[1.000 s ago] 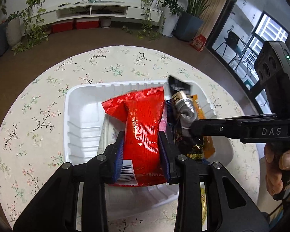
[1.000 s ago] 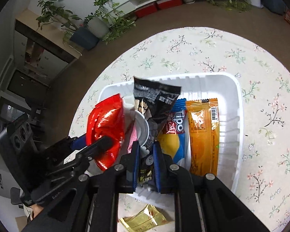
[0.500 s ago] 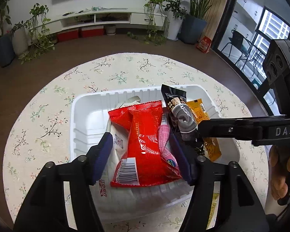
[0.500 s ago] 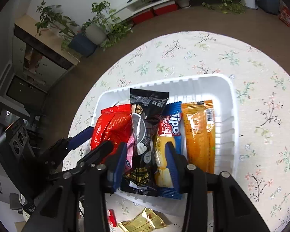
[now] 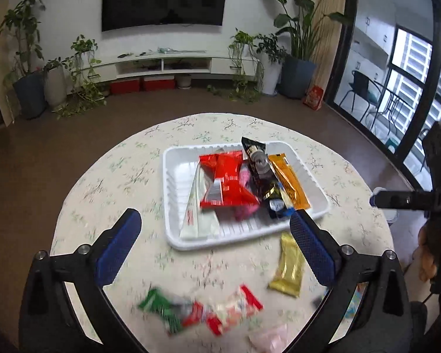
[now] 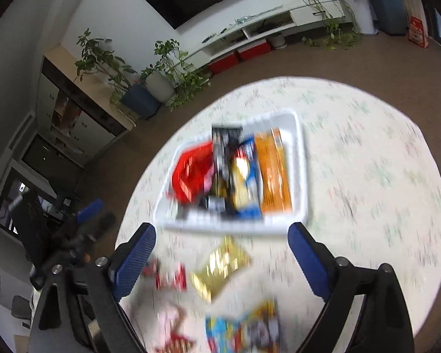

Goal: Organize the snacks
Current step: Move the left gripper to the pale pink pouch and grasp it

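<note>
A white tray (image 5: pixel 173 176) (image 6: pixel 300 153) on the round floral table holds a red packet (image 5: pixel 227 184) (image 6: pixel 191 170), a black packet (image 5: pixel 261 173) (image 6: pixel 223 153), a blue one (image 6: pixel 247 173) and an orange bar (image 5: pixel 291 182) (image 6: pixel 272 173). My left gripper (image 5: pixel 213 232) hovers above the table's near side, jaws opening wide, nothing between them. My right gripper (image 6: pixel 222 242) hangs likewise before the tray, jaws opening, empty. A gold packet (image 5: pixel 288 264) (image 6: pixel 220 264) lies loose between tray and grippers. The right gripper's finger (image 5: pixel 402 198) shows at the right of the left wrist view.
Loose snacks lie on the near table: a green-and-red packet (image 5: pixel 167 309), a red-white one (image 5: pixel 235 309) (image 6: pixel 169 275), a pink one (image 5: pixel 269 338) and a blue-yellow pack (image 6: pixel 244 329). A person's hand (image 5: pixel 435 250) grips the right tool. Potted plants (image 5: pixel 294 44) and a TV shelf (image 5: pixel 161 64) stand beyond.
Both grippers let go of their packets, the left the red one and the right the black one, opened wide and pulled back and up from the tray. The packets now lie in the tray.
</note>
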Motion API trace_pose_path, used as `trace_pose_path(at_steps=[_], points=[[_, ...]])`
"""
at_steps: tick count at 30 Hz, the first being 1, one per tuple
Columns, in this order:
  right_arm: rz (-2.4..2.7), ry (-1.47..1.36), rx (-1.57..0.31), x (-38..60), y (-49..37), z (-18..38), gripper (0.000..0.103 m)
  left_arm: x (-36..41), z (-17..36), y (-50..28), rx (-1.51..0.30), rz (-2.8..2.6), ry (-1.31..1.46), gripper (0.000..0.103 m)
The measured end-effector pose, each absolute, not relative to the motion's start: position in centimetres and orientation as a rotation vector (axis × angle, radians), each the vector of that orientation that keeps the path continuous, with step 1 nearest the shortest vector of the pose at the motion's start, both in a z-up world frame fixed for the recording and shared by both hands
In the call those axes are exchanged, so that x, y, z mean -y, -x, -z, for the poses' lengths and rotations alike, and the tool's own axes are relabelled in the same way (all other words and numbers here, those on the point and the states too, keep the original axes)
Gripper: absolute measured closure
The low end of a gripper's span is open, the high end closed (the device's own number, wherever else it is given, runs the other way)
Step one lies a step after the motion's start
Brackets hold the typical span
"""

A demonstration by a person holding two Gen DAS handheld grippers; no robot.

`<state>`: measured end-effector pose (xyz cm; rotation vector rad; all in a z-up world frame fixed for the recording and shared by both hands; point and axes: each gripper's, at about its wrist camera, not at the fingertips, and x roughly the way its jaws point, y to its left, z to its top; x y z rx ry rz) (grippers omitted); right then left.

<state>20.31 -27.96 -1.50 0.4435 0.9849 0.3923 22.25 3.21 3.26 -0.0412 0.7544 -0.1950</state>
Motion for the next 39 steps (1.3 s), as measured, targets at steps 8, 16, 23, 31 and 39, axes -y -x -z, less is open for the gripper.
trace_pose_path(at_steps=[8, 16, 23, 31, 39], points=[[-0.336, -0.428, -1.000, 26.3, -12.0, 3.8, 0.010, -4.1, 1.5, -12.7, -0.950, 0.148, 0.077, 0.000], [-0.263, -0.394, -0.992, 25.5, -9.0, 5.8, 0.013, -4.5, 5.3, -8.0, -0.995, 0.144, 0.137, 0.001], [-0.250, -0.402, -1.010, 25.7, -8.3, 7.2, 0.013, -3.8, 5.0, -7.9, -0.988, 0.155, 0.139, 0.002], [-0.250, -0.396, -1.008, 25.7, -8.3, 7.3, 0.013, -4.6, 5.2, -7.7, -0.982, 0.143, 0.173, 0.002], [-0.260, -0.384, -1.009, 25.4, -8.3, 7.3, 0.013, -4.5, 5.0, -7.7, -0.980, 0.150, 0.175, 0.002]])
